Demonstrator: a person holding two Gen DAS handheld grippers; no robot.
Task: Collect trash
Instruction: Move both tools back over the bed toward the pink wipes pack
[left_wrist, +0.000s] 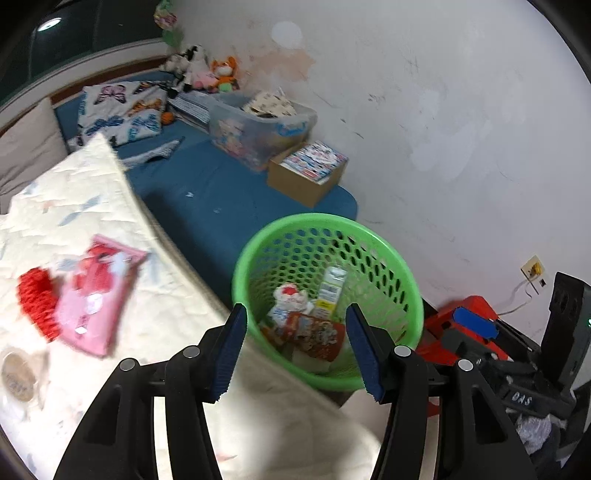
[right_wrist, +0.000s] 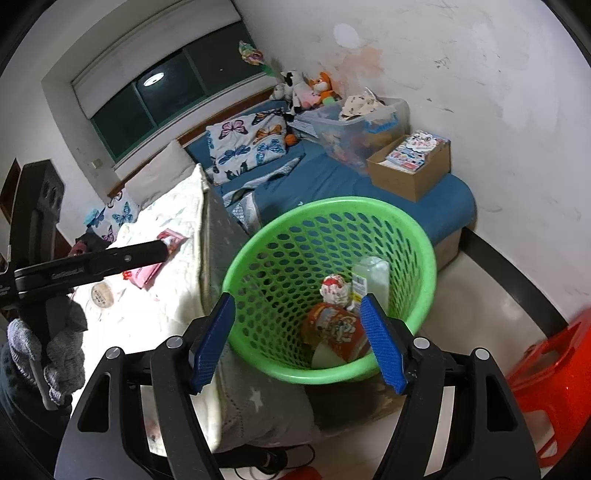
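A green perforated basket (left_wrist: 388, 254) beside the bed is seen holding a red snack wrapper (left_wrist: 314, 334) and a pale carton (left_wrist: 332, 291). Both the left gripper (left_wrist: 297, 349) and right gripper (right_wrist: 297, 341) are spread apart, empty. Only in the right wrist view is a grey-gloved hand (right_wrist: 55, 354) shown.

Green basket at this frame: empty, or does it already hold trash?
Partly filled. The green basket holds a red printed wrapper, a crumpled red-and-white wrapper and a pale carton, all low near its bottom.

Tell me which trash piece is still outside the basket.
The pink packet on the cream quilt; the carton, wrappers and crumpled ball already sit inside the green basket.
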